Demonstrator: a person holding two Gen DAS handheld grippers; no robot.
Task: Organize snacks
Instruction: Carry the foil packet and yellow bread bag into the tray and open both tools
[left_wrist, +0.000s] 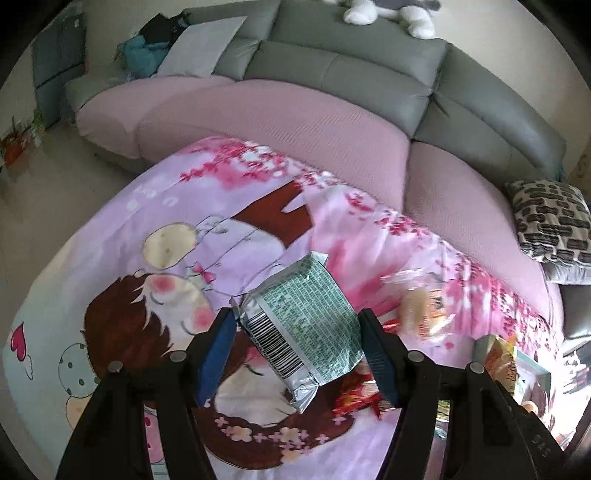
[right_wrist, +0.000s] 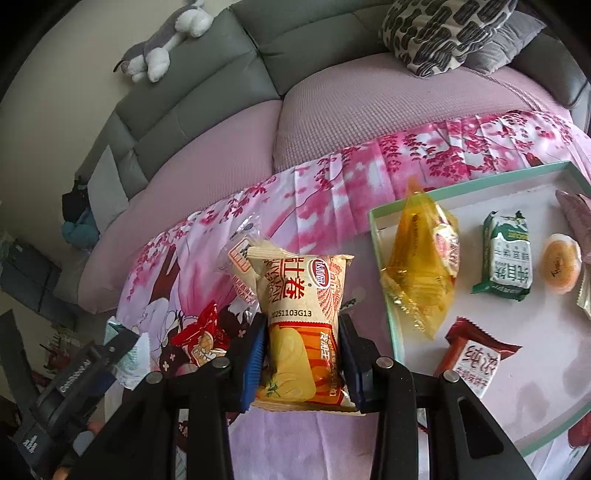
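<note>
Silver-green snack packet sits clamped in the left gripper while the right gripper squeezes a yellow wafer pack just beside the tray.

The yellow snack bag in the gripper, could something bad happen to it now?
Maybe. The right gripper is squeezing the yellow snack bag by its lower half, so the snack inside might get crushed. The tray has a raised rim, and the bag could catch on it going in. The left gripper holds the silver-green packet tilted, and mostly by its edges, so it might slip out onto the blanket.
</note>
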